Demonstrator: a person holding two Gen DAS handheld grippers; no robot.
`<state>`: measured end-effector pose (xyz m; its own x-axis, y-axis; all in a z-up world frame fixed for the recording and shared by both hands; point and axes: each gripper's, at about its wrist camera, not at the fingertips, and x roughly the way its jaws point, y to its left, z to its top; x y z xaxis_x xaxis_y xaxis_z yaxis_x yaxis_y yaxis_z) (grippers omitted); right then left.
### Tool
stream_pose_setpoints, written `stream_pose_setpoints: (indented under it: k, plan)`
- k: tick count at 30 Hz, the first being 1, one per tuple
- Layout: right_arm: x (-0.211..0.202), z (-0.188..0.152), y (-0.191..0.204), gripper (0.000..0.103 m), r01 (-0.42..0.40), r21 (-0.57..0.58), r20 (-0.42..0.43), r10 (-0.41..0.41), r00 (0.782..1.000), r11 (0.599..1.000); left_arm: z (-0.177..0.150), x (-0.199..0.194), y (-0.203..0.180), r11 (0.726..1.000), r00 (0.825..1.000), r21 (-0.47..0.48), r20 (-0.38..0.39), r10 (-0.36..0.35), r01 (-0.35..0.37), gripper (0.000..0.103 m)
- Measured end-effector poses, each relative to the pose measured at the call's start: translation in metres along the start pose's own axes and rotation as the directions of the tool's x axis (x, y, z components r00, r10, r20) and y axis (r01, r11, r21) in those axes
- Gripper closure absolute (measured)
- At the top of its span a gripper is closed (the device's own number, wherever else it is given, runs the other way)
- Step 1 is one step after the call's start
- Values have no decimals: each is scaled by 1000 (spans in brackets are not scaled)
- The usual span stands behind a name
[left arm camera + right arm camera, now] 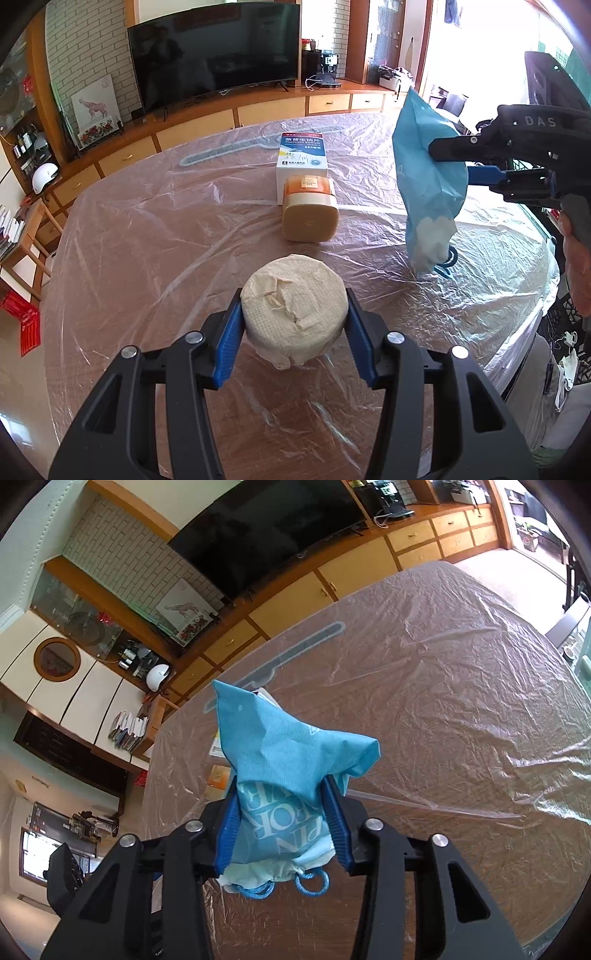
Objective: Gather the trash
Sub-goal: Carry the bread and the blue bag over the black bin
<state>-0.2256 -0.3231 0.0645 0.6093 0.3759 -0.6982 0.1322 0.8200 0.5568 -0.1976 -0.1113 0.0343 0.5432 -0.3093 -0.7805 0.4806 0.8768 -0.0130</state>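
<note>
— Blue pads, both sides: what are they squeezing in the left wrist view?

— A cream roll of tissue paper (294,308). The left gripper (293,319) has its blue pads (228,345) pressed on the roll's curved sides, so it is pinched, at six o'clock in that view. The roll's flat, torn-looking end faces up toward the camera, and its axis runs along the fingers, tilted down toward the plastic-covered table (147,258).

— And the other hand?

— The right gripper (284,827) is clamped on a blue drawstring bag (291,760), jaws narrowed with the cloth bunched between the pads. In the left wrist view the bag (428,158) sits at two o'clock. Its long axis is close to upright: one corner points up, and the pale gathered mouth with the blue cord points down toward the table. Whether the cord touches the sheet I cannot tell.

— Anything else on the table?

— At twelve o'clock from the roll, a tan jar (309,208) lies on its side, base toward the camera, and a white and blue box (303,155) lies flat just behind it. They look to be touching.
</note>
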Motion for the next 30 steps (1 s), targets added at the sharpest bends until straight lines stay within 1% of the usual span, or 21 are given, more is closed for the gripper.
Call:
stream_pose_setpoints:
  k: [1, 8, 15, 20, 23, 30]
  plan:
    - [-2, 0, 2, 68, -2, -14, 4, 2, 1000, 1000, 1, 0, 1, 1000, 1000, -1, 1, 0, 0, 51]
    - [-13, 2, -2, 73, -49, -33, 11, 49, 999, 998, 4, -2, 2, 1000, 1000, 1, 11, 8, -8, 51]
    - [-30, -1, -8, 75, -112, -16, 16, 113, 994, 994, 1, -8, 1, 1000, 1000, -2, 21, 12, -12, 51]
    - [-54, -7, -7, 75, -160, -42, 18, 161, 987, 986, -3, -18, -3, 1000, 1000, 0, 29, 10, -10, 51]
    - [-70, -14, -8, 76, -187, -59, 12, 188, 982, 981, -7, -25, -6, 1000, 999, 6, 34, 10, -10, 51]
    - [-104, -37, -17, 76, -257, -61, -8, 257, 966, 964, -18, -44, -16, 1000, 999, 11, 42, 14, -14, 51]
